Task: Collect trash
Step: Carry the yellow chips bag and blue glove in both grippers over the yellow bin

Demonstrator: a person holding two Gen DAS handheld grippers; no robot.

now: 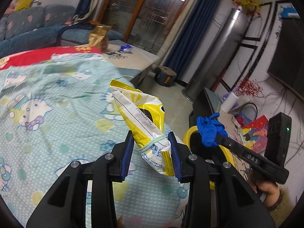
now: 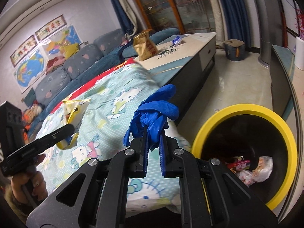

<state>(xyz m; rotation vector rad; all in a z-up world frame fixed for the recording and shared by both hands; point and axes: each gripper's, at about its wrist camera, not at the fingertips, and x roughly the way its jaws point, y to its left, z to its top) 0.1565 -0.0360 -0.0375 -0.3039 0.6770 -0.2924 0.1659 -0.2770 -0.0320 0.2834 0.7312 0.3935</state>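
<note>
Yellow wrapper [image 1: 146, 121], clamped in the left tool [image 1: 151, 152], sits over the bed [image 1: 47, 102], bin [image 1: 188, 134] off to its right

Right view: blue glove [image 2: 153, 114] pinched in the right tool [image 2: 153, 152]; the bin [image 2: 273, 119], just right and below, is nearer this hand

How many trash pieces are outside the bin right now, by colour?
Yellow: 1, snack bag in the left gripper
Blue: 2, glove in the right gripper, wrapper on the low table
Gold: 1, bag on the low table
Total: 4
</note>
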